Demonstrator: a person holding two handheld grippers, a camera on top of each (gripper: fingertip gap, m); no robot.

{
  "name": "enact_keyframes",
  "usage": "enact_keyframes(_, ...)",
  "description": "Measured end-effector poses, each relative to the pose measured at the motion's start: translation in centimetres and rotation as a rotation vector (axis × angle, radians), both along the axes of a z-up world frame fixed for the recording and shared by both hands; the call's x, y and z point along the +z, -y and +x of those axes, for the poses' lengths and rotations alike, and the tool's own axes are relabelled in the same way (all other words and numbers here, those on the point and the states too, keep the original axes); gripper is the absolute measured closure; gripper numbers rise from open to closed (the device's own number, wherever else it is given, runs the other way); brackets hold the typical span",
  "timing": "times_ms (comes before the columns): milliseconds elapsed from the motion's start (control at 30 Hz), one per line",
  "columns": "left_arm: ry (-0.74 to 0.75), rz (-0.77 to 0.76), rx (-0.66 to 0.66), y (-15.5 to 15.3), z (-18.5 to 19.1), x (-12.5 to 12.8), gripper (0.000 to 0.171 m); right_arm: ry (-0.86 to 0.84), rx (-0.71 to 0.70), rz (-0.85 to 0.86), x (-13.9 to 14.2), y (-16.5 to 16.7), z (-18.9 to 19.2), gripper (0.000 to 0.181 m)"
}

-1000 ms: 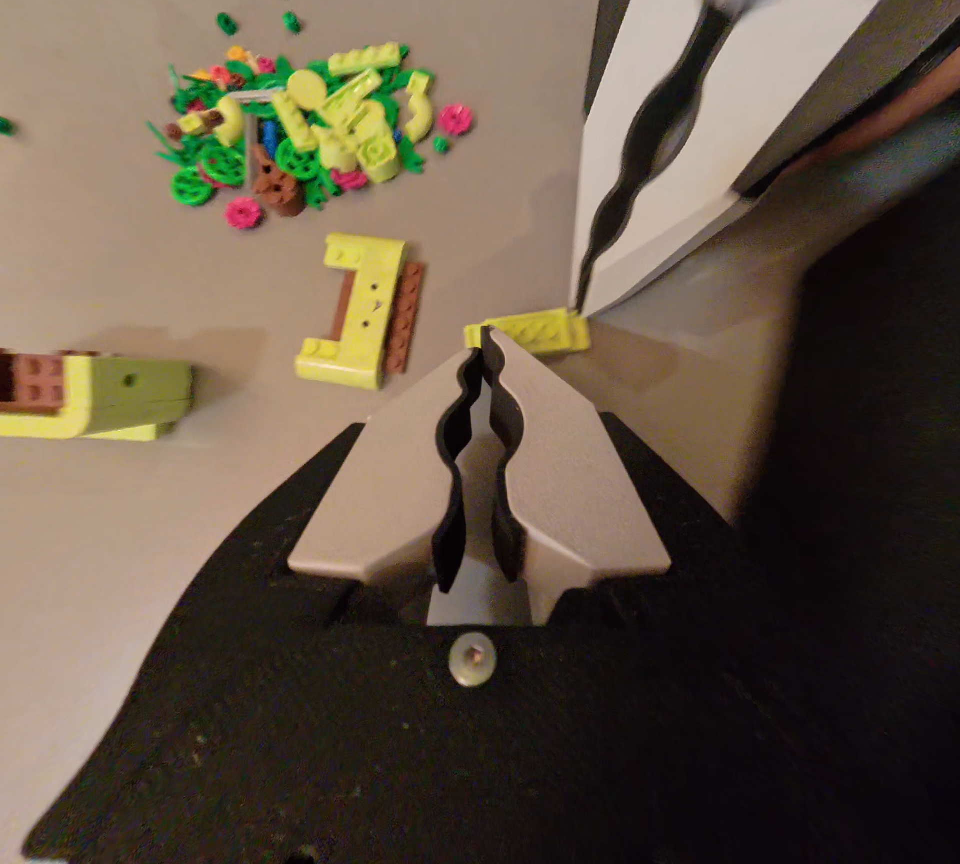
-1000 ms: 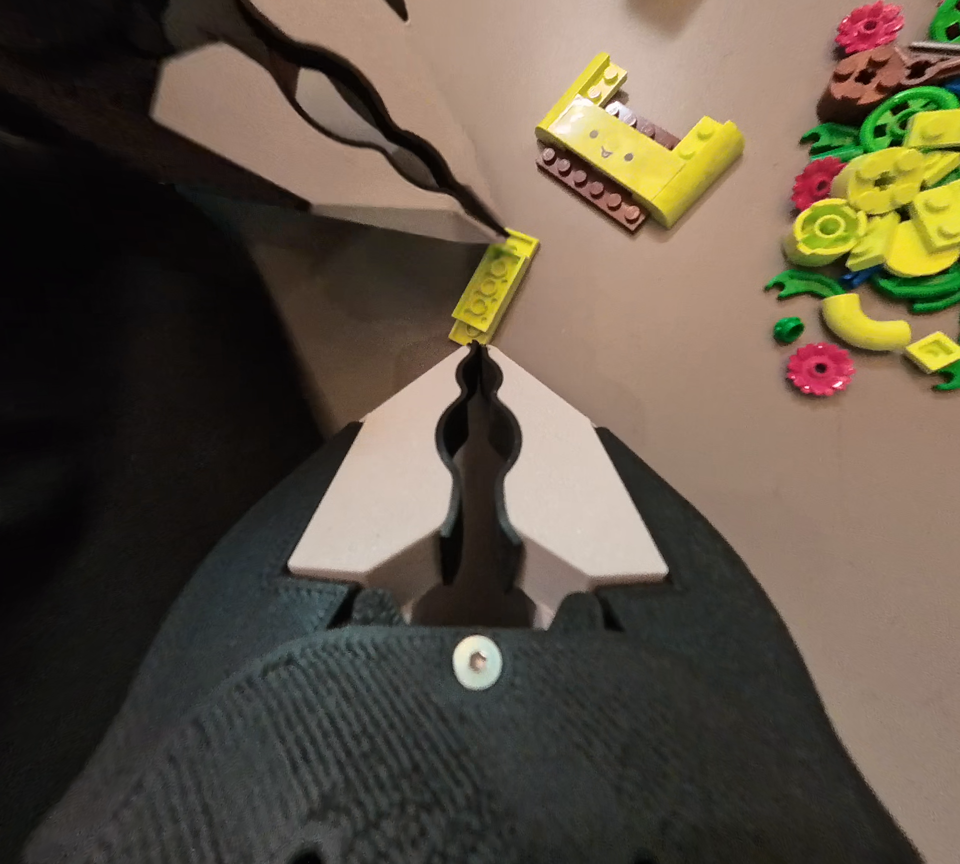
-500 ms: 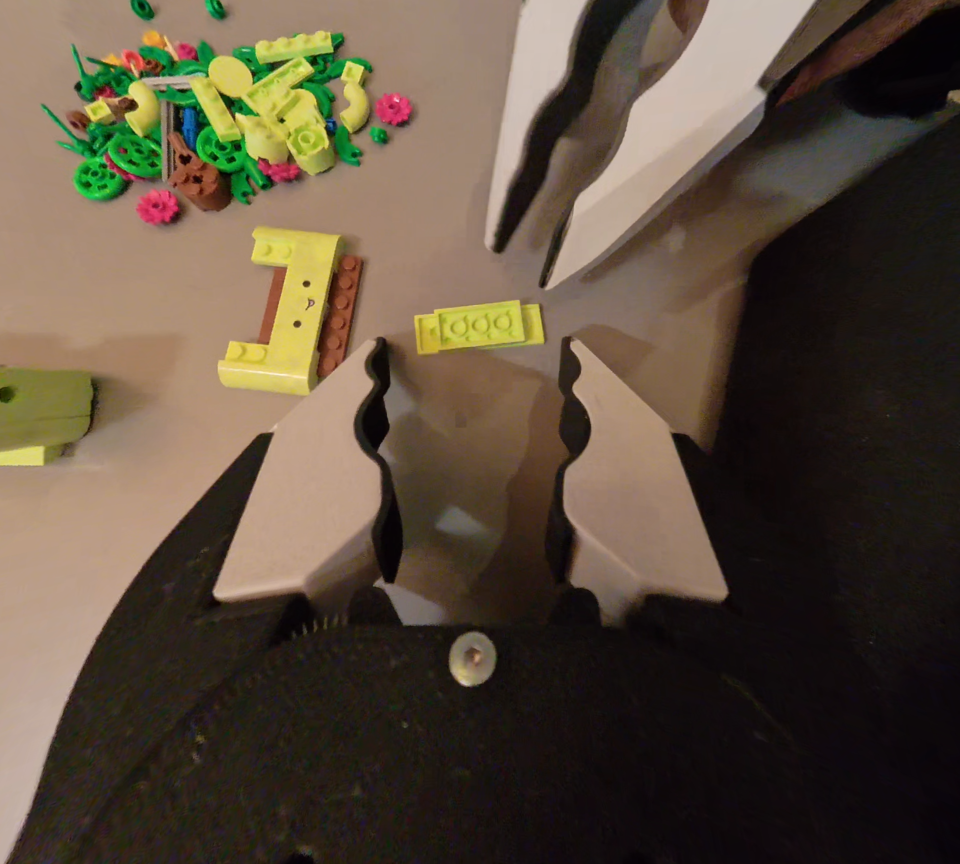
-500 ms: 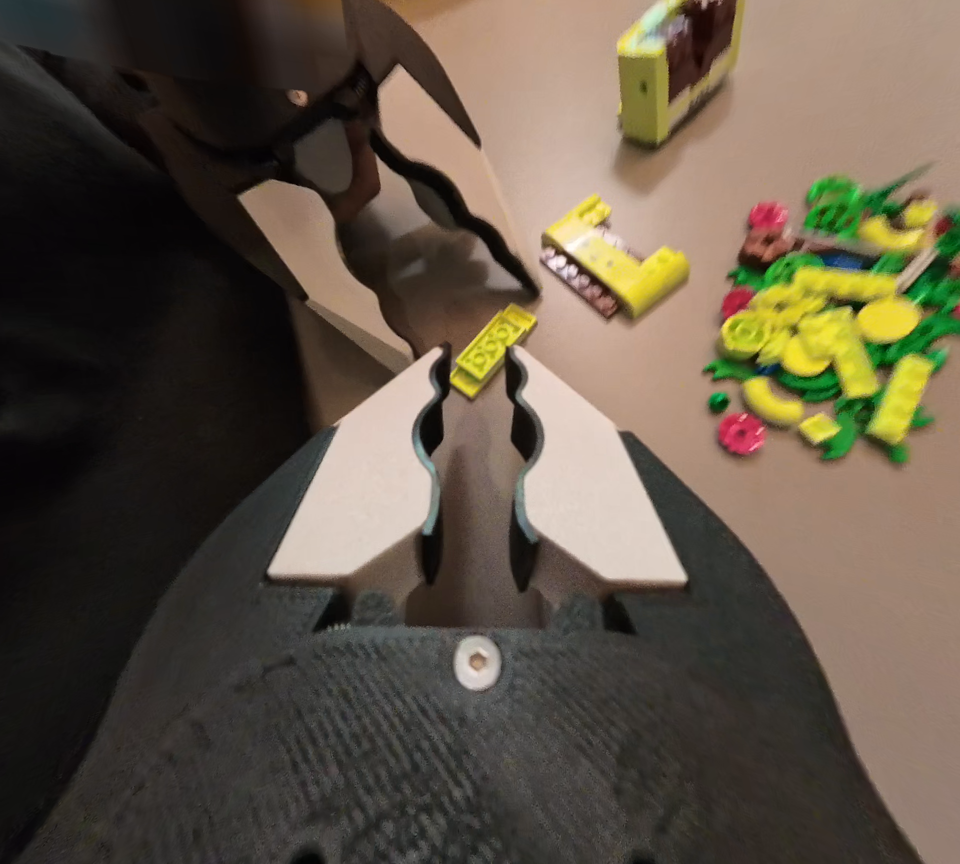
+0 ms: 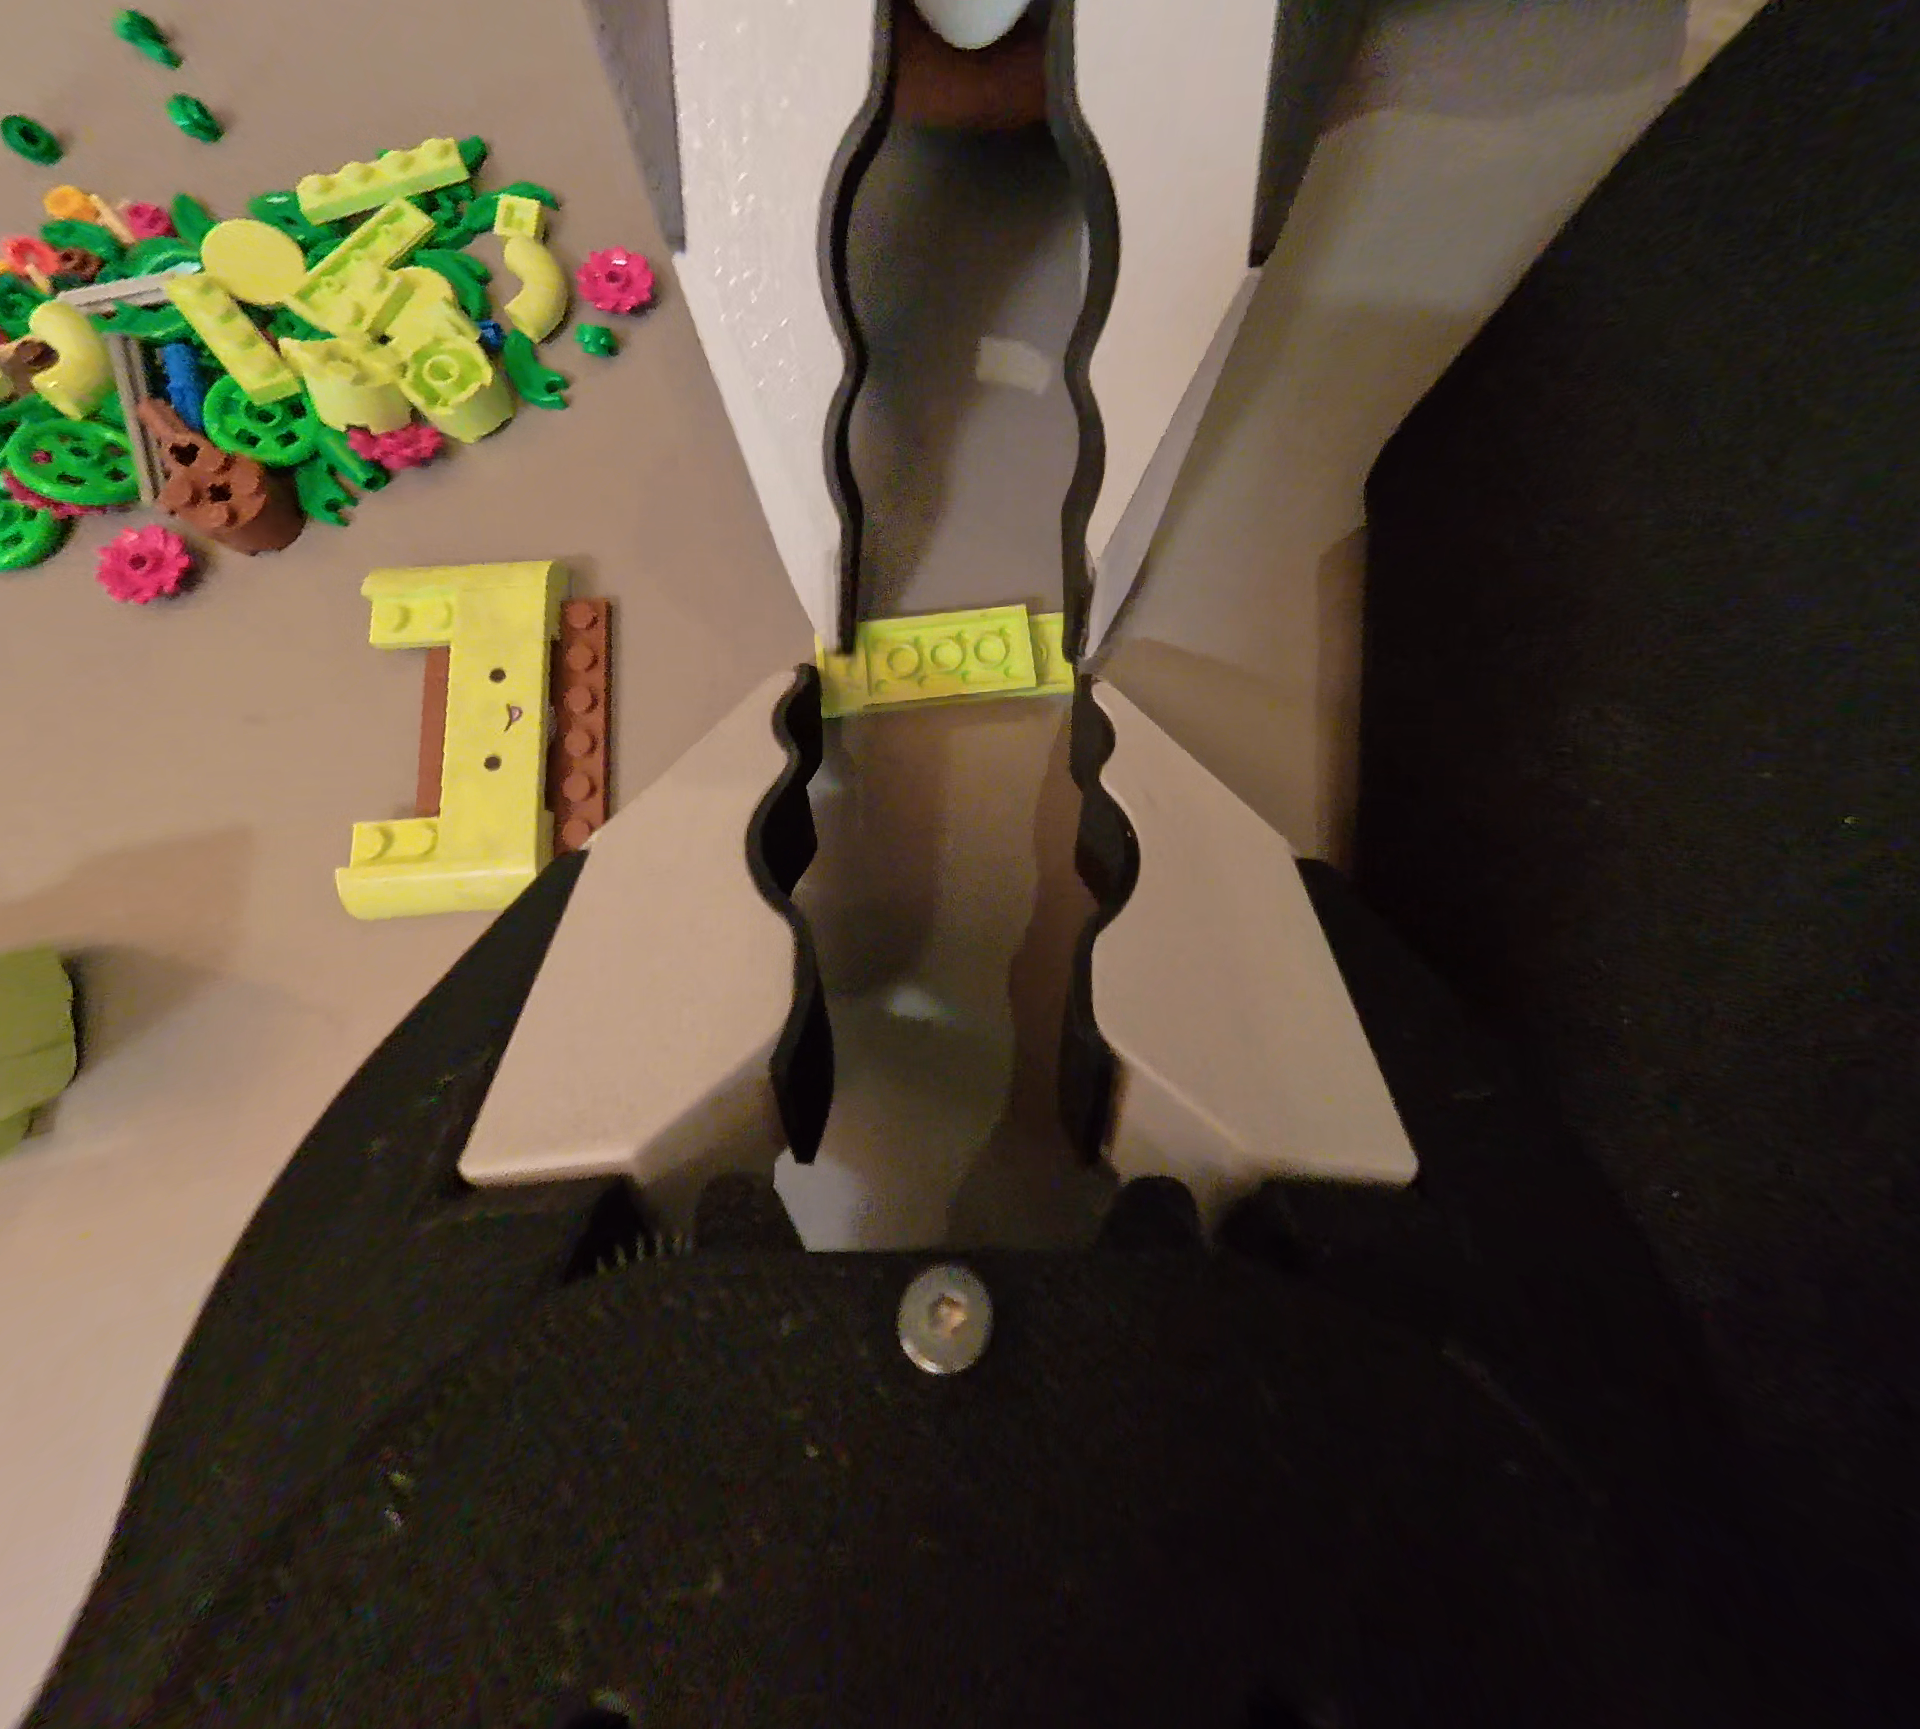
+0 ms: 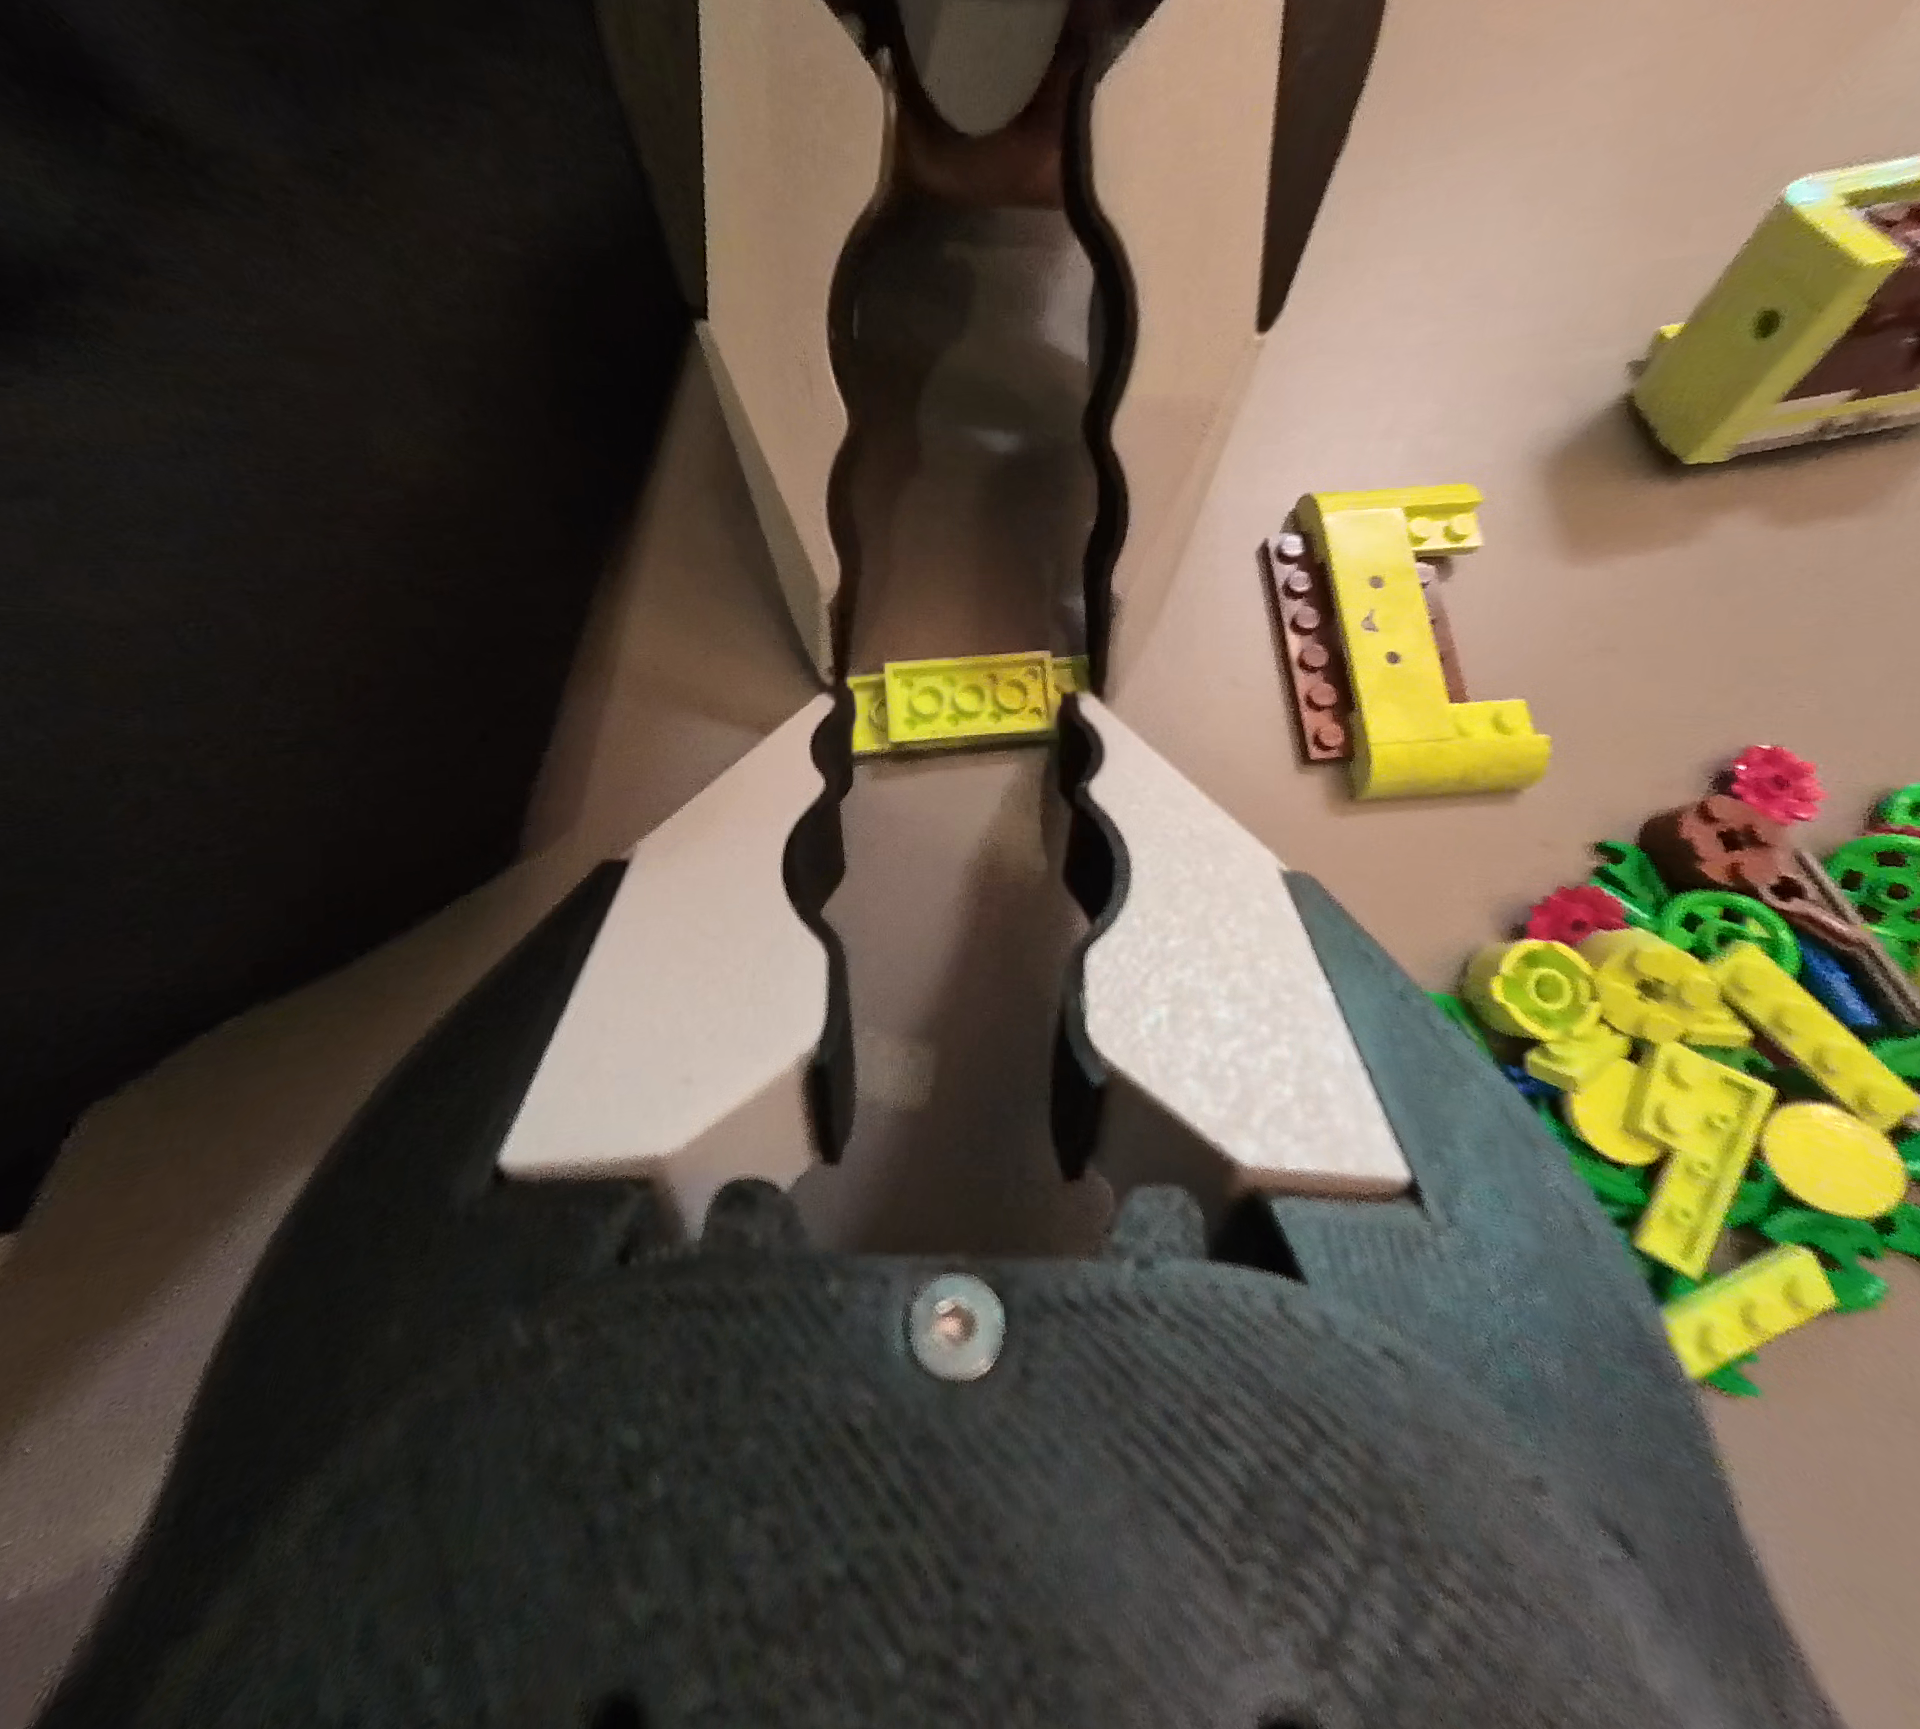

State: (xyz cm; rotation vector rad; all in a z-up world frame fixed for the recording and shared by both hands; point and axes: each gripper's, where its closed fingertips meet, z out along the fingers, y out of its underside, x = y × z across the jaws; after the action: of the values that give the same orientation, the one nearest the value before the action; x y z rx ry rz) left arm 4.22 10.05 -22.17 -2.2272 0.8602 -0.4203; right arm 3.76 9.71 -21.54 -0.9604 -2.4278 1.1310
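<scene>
Both tools face each other across a small yellow-green plate [image 5: 951, 663] that lies flat on the tan bench [image 5: 312, 17], underside up.

Left tool [image 5: 940, 697]: jaws spread apart, holding nothing. Its fingertips stand at the two ends of the plate on the near side — whether they touch it cannot be told.

Right tool [image 6: 951, 723]: jaws likewise spread, nothing held. Its fingertips bracket the same plate [image 6: 966, 703] from the opposite side, tip to tip with the left tool.

Surroundings, left wrist view: a U-shaped yellow-green piece [image 5: 473, 744] joined to brown studded strips lies near the plate, to the left. Beyond it sits a loose pile of bricks [image 5: 260, 370] — green wheels, yellow-green plates, pink flowers, brown blocks. A larger yellow-green block [image 5: 31, 1045] shows at the left edge.

Right wrist view: the same U-shaped piece [image 6: 1392, 640], pile [image 6: 1714, 1056] and block [image 6: 1766, 329] lie to the right, well apart from both tools.
</scene>
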Motion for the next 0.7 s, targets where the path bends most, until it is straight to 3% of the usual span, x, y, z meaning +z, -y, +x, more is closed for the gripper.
enact_keyframes(200,0.001,-0.002,-0.058,-0.03,0.13,0.0,0.126,0.059,0.026,0.001,-0.08,-0.17,-0.01,0.149)
enact_keyframes(533,-0.016,0.014,-0.02,-0.53,0.23,-0.02,0.124,0.062,0.03,0.047,-0.11,0.11,-0.09,0.15)
enact_keyframes(700,-0.033,0.023,-0.012,-0.5,0.2,-0.11,0.124,0.078,-0.004,-0.069,0.12,0.13,-0.13,0.151)
